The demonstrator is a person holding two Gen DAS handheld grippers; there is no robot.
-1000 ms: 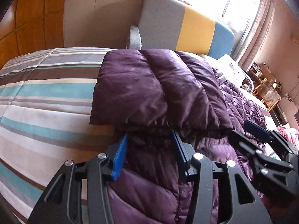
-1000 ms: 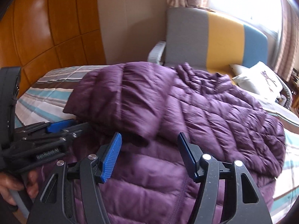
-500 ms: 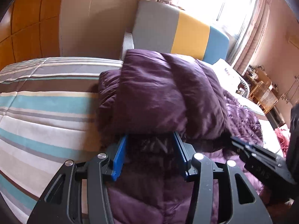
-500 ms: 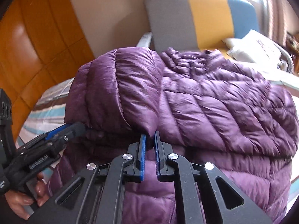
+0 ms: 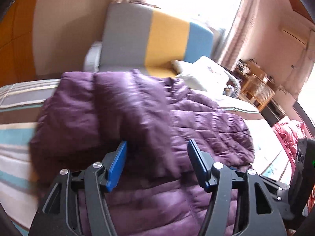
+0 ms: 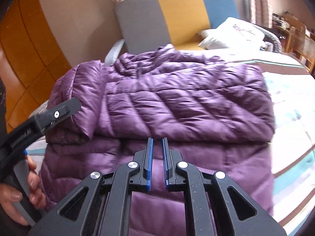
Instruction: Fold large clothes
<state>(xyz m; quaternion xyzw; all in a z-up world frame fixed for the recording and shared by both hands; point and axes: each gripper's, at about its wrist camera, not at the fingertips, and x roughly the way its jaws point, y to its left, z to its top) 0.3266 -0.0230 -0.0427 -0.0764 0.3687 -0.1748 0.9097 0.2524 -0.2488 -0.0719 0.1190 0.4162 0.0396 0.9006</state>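
Observation:
A large purple puffer jacket lies on the striped bed, its far part folded over toward me so a doubled edge runs across the middle; it also shows in the left wrist view. My left gripper is open with its blue pads apart at the folded edge, holding nothing. My right gripper has its jaws nearly together at the fold's near edge, with a narrow gap and no cloth visibly between the pads. The left gripper also shows at the left of the right wrist view, held by a hand.
The striped bedspread extends left, and right in the right wrist view. A grey, yellow and blue chair stands behind the bed with a white pillow. Wicker furniture and pink cloth lie at the right.
The folded part has been laid down flatter over the jacket. My left gripper has opened wider and let the cloth go. My right gripper shut half a second ago and stays nearly closed.

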